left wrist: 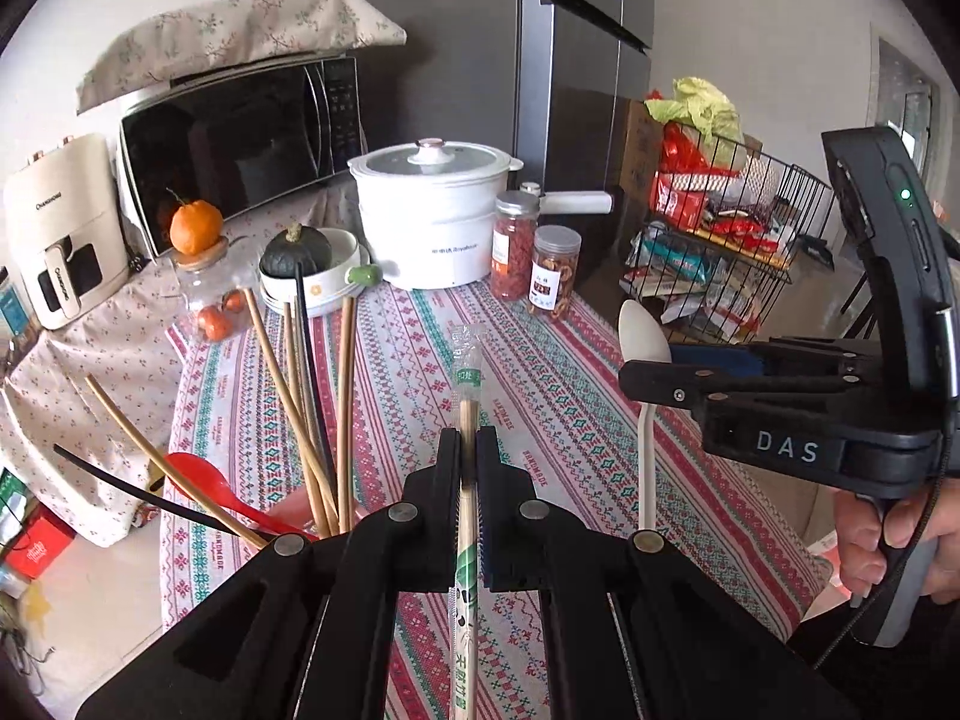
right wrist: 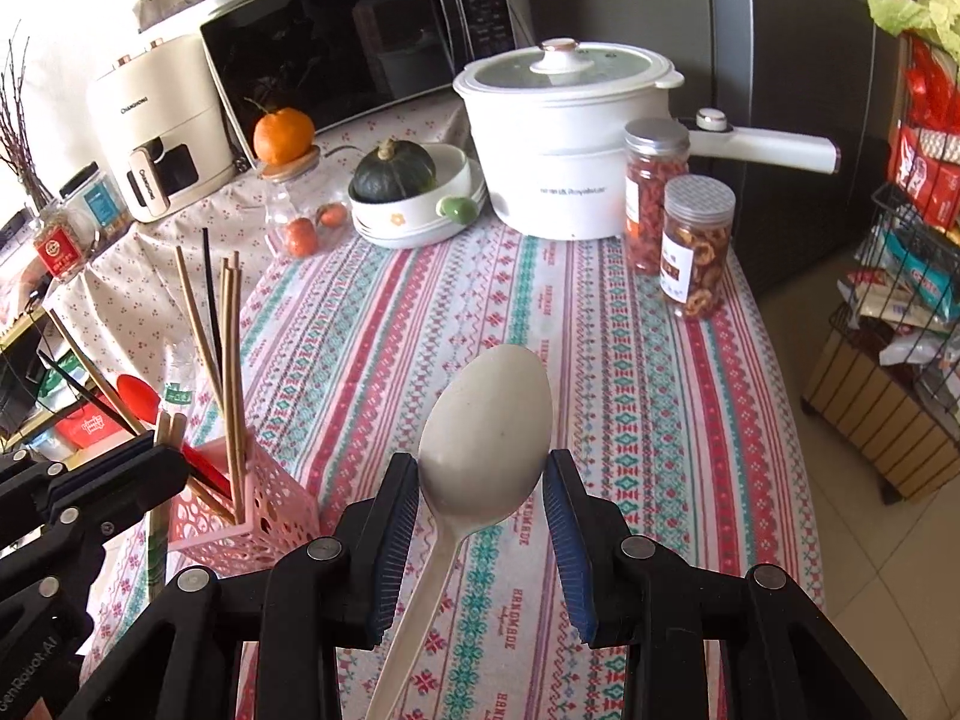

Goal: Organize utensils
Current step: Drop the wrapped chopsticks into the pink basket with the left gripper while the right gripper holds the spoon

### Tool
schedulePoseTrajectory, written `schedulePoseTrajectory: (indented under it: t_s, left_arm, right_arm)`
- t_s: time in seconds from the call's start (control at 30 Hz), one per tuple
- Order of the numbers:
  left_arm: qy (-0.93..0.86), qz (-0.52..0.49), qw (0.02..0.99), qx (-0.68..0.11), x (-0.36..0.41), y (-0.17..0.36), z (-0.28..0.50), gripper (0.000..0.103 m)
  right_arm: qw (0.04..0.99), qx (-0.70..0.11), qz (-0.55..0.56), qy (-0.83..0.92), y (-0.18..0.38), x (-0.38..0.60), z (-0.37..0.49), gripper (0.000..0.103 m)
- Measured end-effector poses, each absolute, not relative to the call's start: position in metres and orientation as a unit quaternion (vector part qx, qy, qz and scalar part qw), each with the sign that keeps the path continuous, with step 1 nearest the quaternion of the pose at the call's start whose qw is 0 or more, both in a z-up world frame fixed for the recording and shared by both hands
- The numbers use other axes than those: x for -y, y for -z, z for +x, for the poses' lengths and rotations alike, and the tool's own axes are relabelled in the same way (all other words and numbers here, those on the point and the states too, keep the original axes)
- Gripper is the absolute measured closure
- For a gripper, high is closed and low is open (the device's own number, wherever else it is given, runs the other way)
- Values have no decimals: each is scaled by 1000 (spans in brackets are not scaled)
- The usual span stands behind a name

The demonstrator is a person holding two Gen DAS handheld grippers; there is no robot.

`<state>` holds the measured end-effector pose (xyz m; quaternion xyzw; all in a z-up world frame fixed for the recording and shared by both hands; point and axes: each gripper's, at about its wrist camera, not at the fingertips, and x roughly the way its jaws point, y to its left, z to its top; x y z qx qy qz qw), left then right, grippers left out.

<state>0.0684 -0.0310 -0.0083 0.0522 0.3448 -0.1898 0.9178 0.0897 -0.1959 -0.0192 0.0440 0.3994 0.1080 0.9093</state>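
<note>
Nearest the left wrist camera, the left gripper [left wrist: 468, 450] is clamped shut on a pair of wrapped disposable chopsticks [left wrist: 467, 420]. They run lengthwise between the pads with the tips pointing forward, which I judge suits dropping them end-first into a holder. The green print on the wrapper is too distorted to read with confidence.

In the right wrist view, the right gripper [right wrist: 483, 480] holds a cream plastic spoon [right wrist: 489, 420] by the sides of its bowl. The handle trails back under the camera, so it would probably go in handle-down.

Just to the left stands the pink perforated utensil holder [right wrist: 264, 516] on the bench [right wrist: 600, 360]. It already carries wooden chopsticks [right wrist: 231, 360], a black pair, and a red spoon [right wrist: 135, 393], so it seems the likely destination for both held items.

The striped tablecloth repeats the word "HANDMADE". The right gripper body, seen from the left view, reads "DAS".

Farther back:
- a white electric pot [right wrist: 564, 138] marked "Royalstar";
- two lidded jars [right wrist: 696, 246] of dried goods, labels unreadable;
- a cream air fryer [right wrist: 162, 126] marked "CHANGHONG";
- a microwave [right wrist: 360, 42].
</note>
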Motion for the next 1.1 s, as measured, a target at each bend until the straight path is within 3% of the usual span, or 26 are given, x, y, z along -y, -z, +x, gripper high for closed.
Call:
schedulePoseTrajectory:
  t_s: [0.33,0.5,1.1]
  left_arm:
    - [208,-46,954,-211,-38,-54,44,98]
    - [198,-69,972,-110,-56,-45,40,98]
    - [109,-51,991,-64,-57,22,90,98]
  right_arm:
    - [927,-342,64,-141,-7,169,88,65]
    - [934,-317,66,-150,-8,154,91,65]
    - [973,-195,33,-116,13,111,89,65]
